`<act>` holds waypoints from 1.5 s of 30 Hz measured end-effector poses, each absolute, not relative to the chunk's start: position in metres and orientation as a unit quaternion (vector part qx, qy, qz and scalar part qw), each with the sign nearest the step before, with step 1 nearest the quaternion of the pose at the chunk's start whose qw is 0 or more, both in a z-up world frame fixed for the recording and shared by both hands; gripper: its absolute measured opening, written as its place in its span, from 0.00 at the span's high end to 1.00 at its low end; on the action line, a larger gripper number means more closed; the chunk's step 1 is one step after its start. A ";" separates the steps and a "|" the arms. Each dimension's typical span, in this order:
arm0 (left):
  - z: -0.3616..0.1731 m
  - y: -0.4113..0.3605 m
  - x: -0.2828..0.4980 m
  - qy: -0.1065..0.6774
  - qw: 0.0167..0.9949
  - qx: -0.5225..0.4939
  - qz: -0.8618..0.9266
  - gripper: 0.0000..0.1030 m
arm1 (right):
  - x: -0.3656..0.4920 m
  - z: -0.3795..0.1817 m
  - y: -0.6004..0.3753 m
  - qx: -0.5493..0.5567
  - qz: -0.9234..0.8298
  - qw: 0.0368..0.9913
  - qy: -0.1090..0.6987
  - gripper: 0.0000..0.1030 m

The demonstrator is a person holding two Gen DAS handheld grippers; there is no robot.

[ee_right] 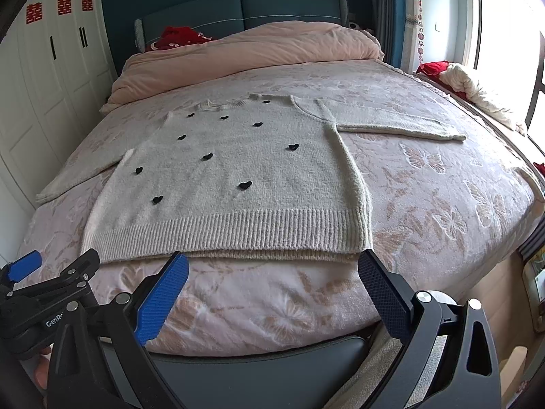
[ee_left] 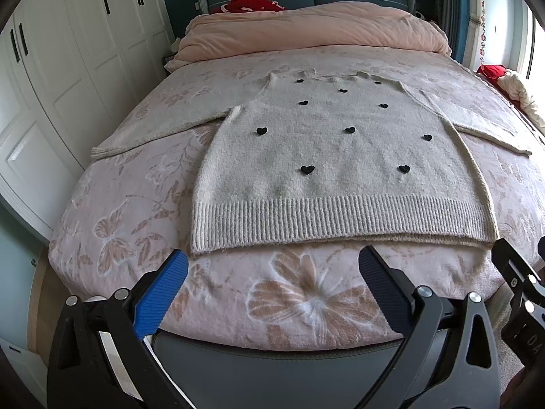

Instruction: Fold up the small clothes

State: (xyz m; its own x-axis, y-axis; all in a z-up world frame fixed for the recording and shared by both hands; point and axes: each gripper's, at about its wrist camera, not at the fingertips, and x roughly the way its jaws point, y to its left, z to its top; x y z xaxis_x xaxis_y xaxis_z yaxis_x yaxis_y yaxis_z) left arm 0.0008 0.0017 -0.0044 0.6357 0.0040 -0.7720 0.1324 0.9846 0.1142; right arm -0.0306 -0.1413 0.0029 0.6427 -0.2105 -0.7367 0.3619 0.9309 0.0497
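Note:
A grey knit sweater [ee_left: 333,156] with small black hearts lies flat and face up on the bed, sleeves spread to both sides, ribbed hem nearest me. It also shows in the right wrist view [ee_right: 231,177]. My left gripper [ee_left: 272,266] is open and empty, hovering just short of the hem. My right gripper [ee_right: 272,266] is open and empty, also just short of the hem, toward its right part. The right gripper's body shows at the right edge of the left wrist view [ee_left: 521,272]; the left gripper's body shows at the left edge of the right wrist view [ee_right: 51,283].
The bed has a pink floral cover [ee_left: 306,300] and a dark padded foot edge [ee_left: 272,358]. A pink duvet [ee_left: 306,30] is bunched at the headboard. White wardrobes [ee_left: 68,68] stand on the left. Red and cream cloth [ee_right: 460,78] lies by the window on the right.

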 end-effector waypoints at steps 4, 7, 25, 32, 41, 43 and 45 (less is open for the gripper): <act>-0.004 0.001 0.001 0.425 0.901 0.081 -0.035 0.05 | -0.031 0.003 -0.142 0.097 -0.159 0.901 0.392 0.05; -0.004 0.001 0.001 0.426 0.901 0.081 -0.035 0.05 | -0.031 0.003 -0.142 0.098 -0.159 0.901 0.392 0.05; -0.006 -0.003 0.000 0.427 0.900 0.084 -0.036 0.05 | -0.031 0.002 -0.140 0.098 -0.158 0.901 0.393 0.05; -0.006 -0.004 0.000 0.428 0.899 0.084 -0.037 0.05 | -0.031 0.002 -0.141 0.099 -0.158 0.901 0.393 0.05; -0.007 -0.005 0.000 0.428 0.899 0.086 -0.037 0.05 | -0.031 0.003 -0.142 0.099 -0.157 0.901 0.393 0.05; -0.007 -0.005 0.000 0.429 0.899 0.085 -0.037 0.05 | -0.031 0.003 -0.142 0.099 -0.157 0.900 0.394 0.05; -0.007 -0.005 0.000 0.429 0.899 0.086 -0.038 0.05 | -0.031 0.003 -0.142 0.100 -0.157 0.900 0.393 0.05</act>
